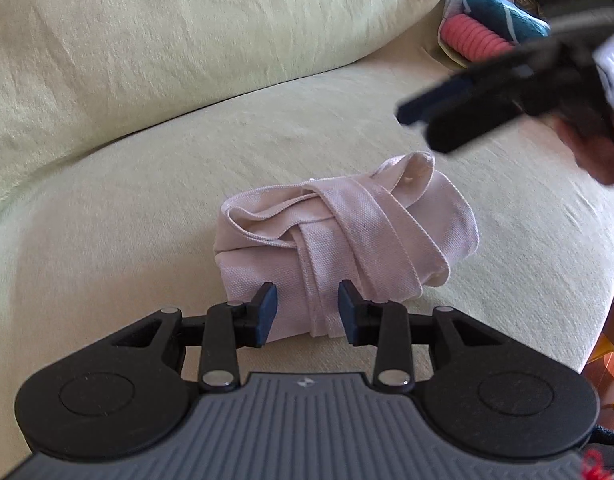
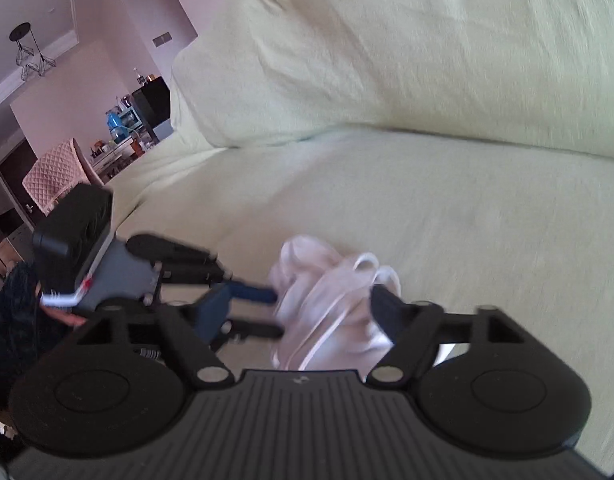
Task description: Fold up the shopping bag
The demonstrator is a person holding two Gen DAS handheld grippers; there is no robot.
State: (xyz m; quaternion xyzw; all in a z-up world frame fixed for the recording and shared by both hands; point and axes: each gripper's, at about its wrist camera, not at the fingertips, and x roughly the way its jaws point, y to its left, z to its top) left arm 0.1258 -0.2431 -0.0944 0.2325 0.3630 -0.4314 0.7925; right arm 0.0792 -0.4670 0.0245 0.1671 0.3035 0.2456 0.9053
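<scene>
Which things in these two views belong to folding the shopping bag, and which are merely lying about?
Belongs to the job:
- shopping bag, folded into a bundle, straps wrapped round it
- left claw, astride the bundle's near edge
- right claw, open

Lying about:
- sofa cushion
- pink ribbed item, far right
- teal cloth beside it

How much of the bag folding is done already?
Nearly all, it seems. The pale pink canvas shopping bag lies on the cream sofa cushion as a compact bundle with its strap wrapped around it. The left gripper straddles the bundle's near end; whether its pads press is unclear. The right gripper is open and holds nothing. Left: perhaps tucking the loose strap loop.
</scene>
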